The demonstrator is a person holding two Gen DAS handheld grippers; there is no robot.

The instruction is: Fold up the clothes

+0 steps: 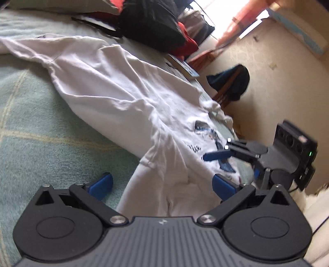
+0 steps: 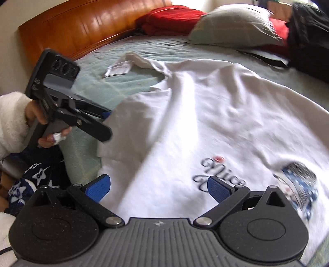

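Observation:
A white T-shirt lies spread out, print up, on the pale green bedspread. Its black "Nice" lettering and a blue printed figure sit near the hem. My left gripper is open, low over the shirt's side edge, with cloth between its blue pads but not pinched. From the right wrist view the left gripper is at the shirt's left edge, beside the short sleeve. My right gripper is open just above the lettering; in the left wrist view the right gripper hovers over the print.
A wooden headboard, red clothes, a pillow and a black bag line the far side of the bed. A dark garment hangs on a chair on the floor beside the bed. A white fluffy sleeve holds the left gripper.

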